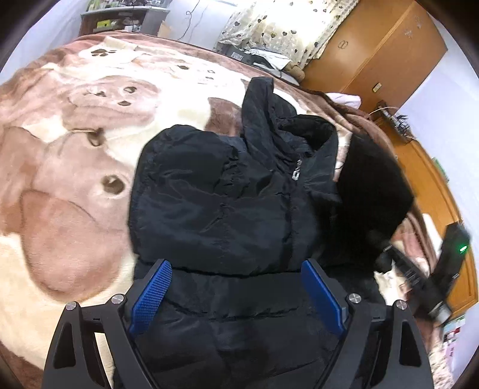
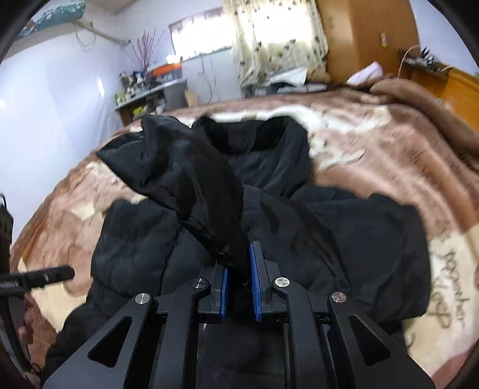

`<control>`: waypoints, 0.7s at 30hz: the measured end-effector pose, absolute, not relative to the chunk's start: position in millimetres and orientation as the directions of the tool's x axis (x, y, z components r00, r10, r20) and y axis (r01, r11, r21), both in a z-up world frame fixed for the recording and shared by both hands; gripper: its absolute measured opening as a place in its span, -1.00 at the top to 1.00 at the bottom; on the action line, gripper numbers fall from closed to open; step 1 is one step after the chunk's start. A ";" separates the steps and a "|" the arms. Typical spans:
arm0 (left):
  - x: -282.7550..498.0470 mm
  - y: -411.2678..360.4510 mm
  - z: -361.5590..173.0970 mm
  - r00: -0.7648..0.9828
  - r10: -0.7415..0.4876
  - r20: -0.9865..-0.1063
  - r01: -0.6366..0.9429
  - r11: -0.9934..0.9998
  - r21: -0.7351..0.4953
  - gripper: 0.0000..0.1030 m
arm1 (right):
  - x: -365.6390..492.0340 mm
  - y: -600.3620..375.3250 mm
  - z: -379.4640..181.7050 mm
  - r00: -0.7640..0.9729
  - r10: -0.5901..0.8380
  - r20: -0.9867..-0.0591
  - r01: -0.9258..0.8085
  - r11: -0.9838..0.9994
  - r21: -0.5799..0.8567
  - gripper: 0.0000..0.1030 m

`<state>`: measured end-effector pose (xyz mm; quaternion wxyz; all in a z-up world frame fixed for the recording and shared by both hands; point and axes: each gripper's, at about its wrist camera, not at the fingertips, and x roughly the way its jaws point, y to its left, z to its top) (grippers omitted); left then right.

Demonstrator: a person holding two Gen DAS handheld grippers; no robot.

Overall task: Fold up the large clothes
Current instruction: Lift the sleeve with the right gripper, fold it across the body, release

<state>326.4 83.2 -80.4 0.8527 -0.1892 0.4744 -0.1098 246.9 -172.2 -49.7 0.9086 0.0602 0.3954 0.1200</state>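
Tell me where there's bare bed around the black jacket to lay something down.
Bare blanket lies wide on the jacket's side toward the shelf, and again between its collar and the curtain. The wardrobe side is crowded. The right tongs pinch a sleeve; the left tongs hover open.

Left hand-held gripper (image 1: 236, 279) jaws wide apart; right hand-held gripper (image 2: 239, 275) pinched on fabric.

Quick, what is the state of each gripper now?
Left gripper: open, holding nothing, above the black padded jacket.
Right gripper: shut on the jacket's black sleeve.
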 end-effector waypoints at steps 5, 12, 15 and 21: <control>339.1 74.1 -80.2 0.509 -0.465 -0.724 0.033 0.851 -0.524 -0.80 | 246.9 -165.6 -67.4 0.614 0.273 -0.740 -0.172 0.962 0.212 0.69; 358.3 59.3 -79.3 0.477 -0.563 -0.675 0.031 0.778 -0.628 -0.83 | 243.7 -167.0 -70.5 0.559 0.315 -0.767 -0.213 0.949 0.234 0.31; 369.6 47.8 -84.8 0.451 -0.559 -0.696 0.021 0.786 -0.618 -0.84 | 238.3 -169.1 -67.8 0.555 0.340 -0.760 -0.227 0.940 0.254 0.06; 386.9 20.5 -91.6 0.404 -0.520 -0.753 0.052 0.835 -0.548 -0.84 | 221.9 -183.4 -52.2 0.564 0.387 -0.729 -0.274 0.921 0.277 -0.19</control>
